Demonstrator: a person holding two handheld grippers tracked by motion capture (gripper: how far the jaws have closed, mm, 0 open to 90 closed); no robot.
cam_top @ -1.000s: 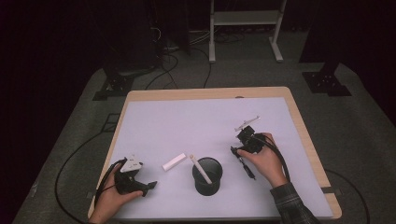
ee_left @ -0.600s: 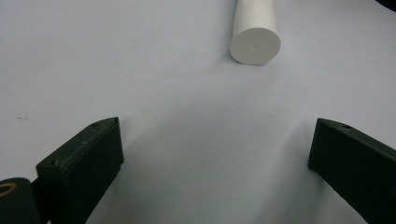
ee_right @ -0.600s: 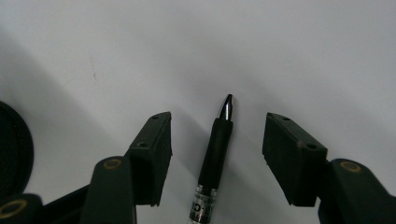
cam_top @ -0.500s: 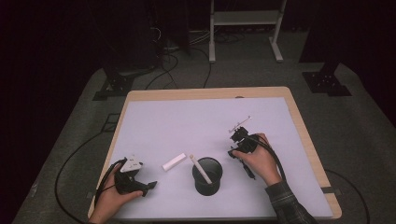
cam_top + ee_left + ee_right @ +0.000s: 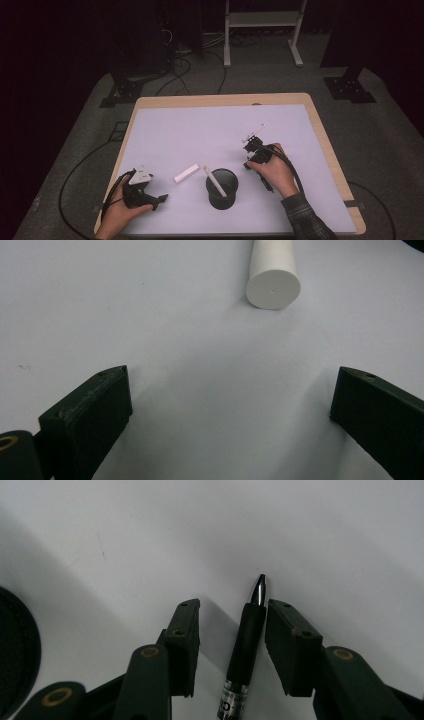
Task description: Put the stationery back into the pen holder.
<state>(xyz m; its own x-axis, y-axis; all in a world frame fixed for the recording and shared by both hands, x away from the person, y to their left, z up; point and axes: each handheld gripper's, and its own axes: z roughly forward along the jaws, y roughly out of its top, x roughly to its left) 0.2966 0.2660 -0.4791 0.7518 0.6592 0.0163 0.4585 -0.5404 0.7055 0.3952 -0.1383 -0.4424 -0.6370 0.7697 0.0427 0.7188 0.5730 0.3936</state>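
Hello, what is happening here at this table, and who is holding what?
A person works at a table with a gripper in each hand. The right gripper has just been closing around a pen lying on the table; the pen sits between its fingers, touching one at most, so it is not gripped yet. The left gripper rests open, pointing at a white cylinder. A black cup between the hands already holds a white stick.

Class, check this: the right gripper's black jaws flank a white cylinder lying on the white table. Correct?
Not quite. In the right gripper view, the right gripper has a black pen with a silver tip between its closing jaws; the white table part holds.
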